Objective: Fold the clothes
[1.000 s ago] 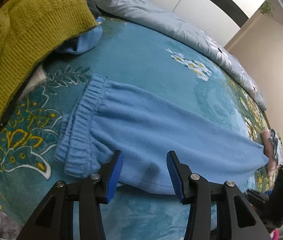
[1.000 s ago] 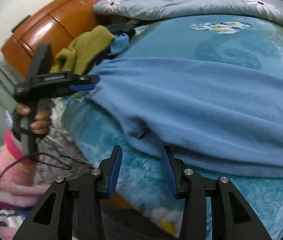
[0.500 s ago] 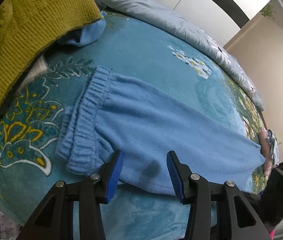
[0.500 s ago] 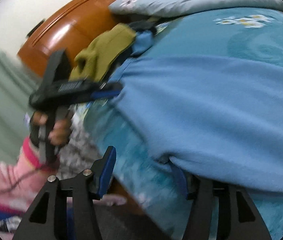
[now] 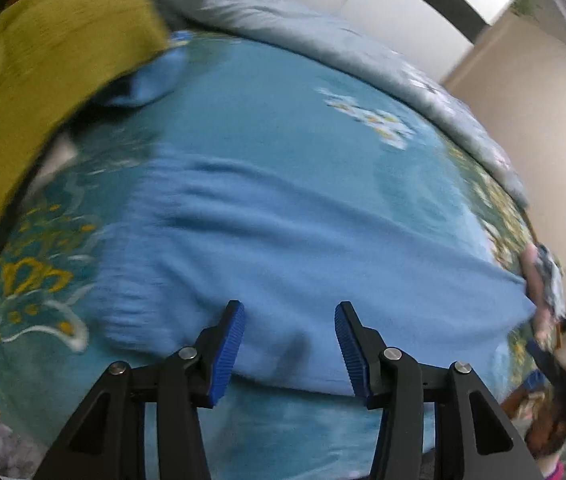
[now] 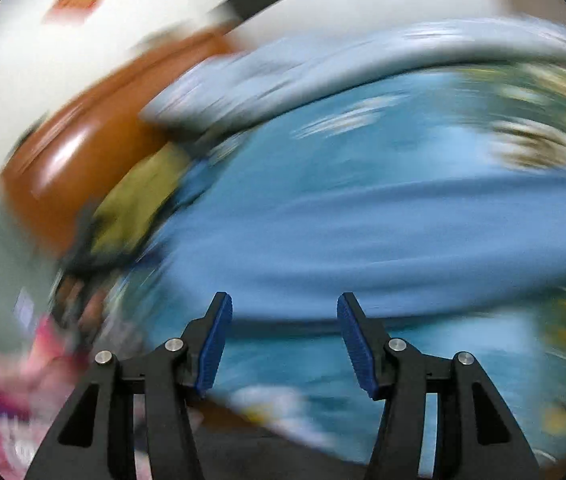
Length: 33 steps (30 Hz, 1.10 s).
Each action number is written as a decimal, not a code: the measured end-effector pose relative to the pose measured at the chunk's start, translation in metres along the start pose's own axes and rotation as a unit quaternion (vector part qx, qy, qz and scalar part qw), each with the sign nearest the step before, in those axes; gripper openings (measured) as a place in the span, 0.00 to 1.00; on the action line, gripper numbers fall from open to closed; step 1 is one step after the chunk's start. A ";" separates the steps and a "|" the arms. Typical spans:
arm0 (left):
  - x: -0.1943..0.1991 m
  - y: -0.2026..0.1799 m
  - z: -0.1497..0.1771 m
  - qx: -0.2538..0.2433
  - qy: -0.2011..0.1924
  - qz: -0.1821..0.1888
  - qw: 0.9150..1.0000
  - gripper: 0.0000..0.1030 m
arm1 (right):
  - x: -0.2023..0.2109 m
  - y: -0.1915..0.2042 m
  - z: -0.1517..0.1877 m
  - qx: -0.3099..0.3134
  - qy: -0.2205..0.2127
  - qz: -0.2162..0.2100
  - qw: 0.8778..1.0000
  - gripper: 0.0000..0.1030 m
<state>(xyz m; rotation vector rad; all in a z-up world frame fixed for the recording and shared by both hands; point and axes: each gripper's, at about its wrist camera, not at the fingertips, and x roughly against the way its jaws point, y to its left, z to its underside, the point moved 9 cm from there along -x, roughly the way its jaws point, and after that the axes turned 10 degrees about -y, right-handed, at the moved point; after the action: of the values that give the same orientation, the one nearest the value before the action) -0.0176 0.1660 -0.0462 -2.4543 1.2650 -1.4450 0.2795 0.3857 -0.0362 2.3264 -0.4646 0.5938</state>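
Light blue fleece trousers [image 5: 303, 248] lie flat across the teal flowered bedspread [image 5: 267, 80], waistband at the left. My left gripper [image 5: 289, 348] is open, its blue pads just over the trousers' near hem, holding nothing. In the blurred right wrist view the same trousers [image 6: 383, 232] stretch across the bed. My right gripper [image 6: 281, 340] is open and empty at their near edge.
A mustard knitted sweater [image 5: 35, 92] is piled at the left over a small blue garment [image 5: 151, 84]. A grey quilt [image 5: 323, 36] lies along the far side. A wooden headboard [image 6: 83, 160] stands at the left in the right wrist view.
Both grippers have moved fast and both views are blurred. The right gripper has swung right along the trousers' near edge. The left gripper has moved closer over the hem. Both stay open.
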 end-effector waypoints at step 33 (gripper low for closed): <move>0.004 0.000 -0.004 0.009 -0.025 0.013 1.000 0.51 | 0.036 -0.055 -0.139 -0.086 -0.185 0.097 0.974 0.05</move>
<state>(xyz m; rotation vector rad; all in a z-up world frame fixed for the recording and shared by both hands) -0.0196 0.1644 -0.0411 -2.4364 1.2633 -1.3735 0.2953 0.5146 0.0460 2.2409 -0.8871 0.1936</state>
